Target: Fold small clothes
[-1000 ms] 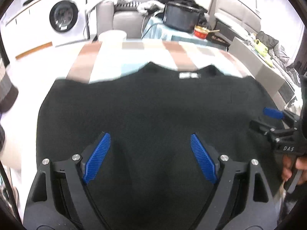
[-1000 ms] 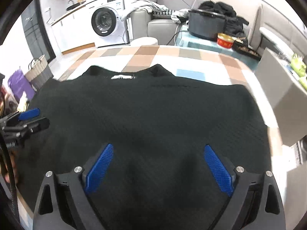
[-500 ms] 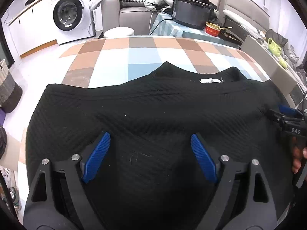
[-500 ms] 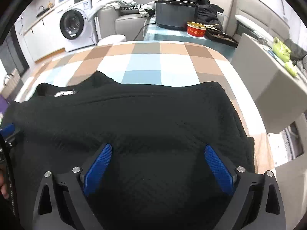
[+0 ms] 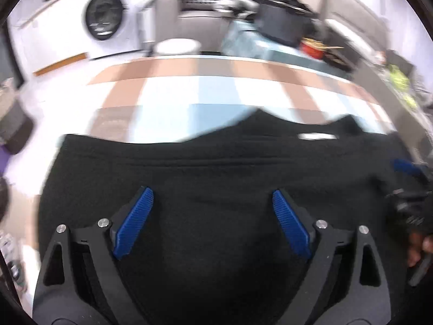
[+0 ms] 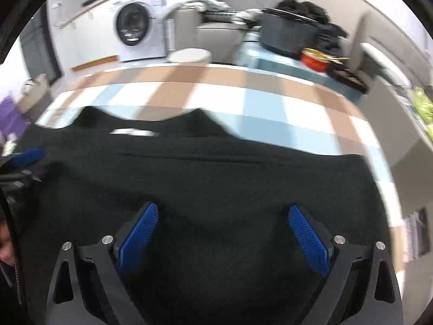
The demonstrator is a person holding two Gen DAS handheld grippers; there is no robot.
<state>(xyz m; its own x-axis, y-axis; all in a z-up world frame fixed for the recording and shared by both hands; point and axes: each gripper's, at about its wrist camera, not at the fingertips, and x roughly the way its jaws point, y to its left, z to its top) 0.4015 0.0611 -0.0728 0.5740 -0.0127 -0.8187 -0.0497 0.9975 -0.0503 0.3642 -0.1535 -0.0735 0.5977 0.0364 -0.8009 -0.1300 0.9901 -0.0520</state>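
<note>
You have the black top [image 5: 216,178] spread flat on the checked bench [image 5: 167,103], collar and label at the far edge. Your left gripper [image 5: 213,222] hangs over its near half, jaws opening with only flat cloth beneath them; your right gripper [image 6: 222,233] stands wide apart, gripping nothing. You look set to start a fold: next, pinch an edge with each gripper

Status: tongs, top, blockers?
Left tongs opening, nothing between; right tongs open, empty. Black top spread on checked cloth, unfolded. Nothing in the way.
</note>
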